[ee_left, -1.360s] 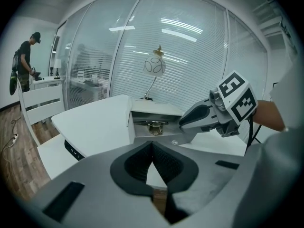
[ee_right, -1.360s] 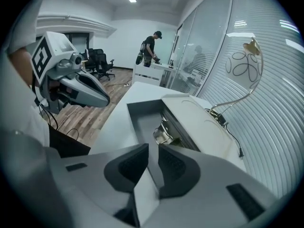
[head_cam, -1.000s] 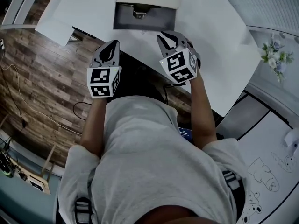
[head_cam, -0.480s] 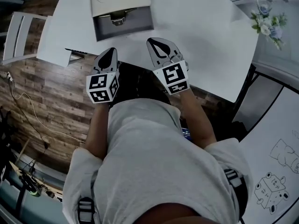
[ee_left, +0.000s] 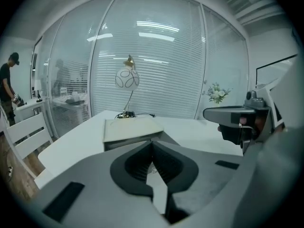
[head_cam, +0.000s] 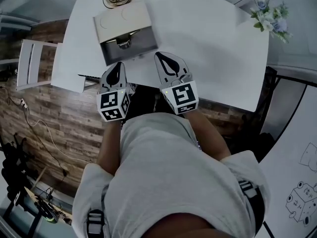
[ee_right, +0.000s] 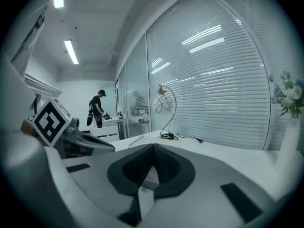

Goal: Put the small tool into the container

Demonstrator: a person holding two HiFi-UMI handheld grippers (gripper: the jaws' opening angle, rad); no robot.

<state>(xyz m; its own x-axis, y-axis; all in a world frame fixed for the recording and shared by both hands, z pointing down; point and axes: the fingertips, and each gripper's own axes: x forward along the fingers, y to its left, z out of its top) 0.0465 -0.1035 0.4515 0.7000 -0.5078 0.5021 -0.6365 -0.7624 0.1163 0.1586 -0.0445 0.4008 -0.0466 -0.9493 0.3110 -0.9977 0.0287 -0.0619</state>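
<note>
Off to the left of my left gripper (head_cam: 119,65), a white slatted chair (head_cam: 32,63) stood on the wood-plank floor (head_cam: 64,118). That gripper's two grey plastic jaws were pressed together at their tips, with nothing between them, and only the teardrop hollow behind the ribbed dark pads stayed clear. Its checker-marked cube (head_cam: 114,107) sat at the rear.

Just ahead of those tips, a little to the right, the container (head_cam: 126,31) rested on the smooth white table (head_cam: 213,43). It was a flat box with a beige lid and a grey recess nearest me. A small shiny metal piece (head_cam: 124,44) lay in that recess by the lid's edge, too small for me to tell whether it was the tool. Beyond the box stood a lamp (ee_left: 127,79) with a round wire shade.

My right gripper (head_cam: 159,56) hovered beside the left one, its jaws likewise closed on nothing. Far to its right was a spray of pale flowers (head_cam: 270,16).
</note>
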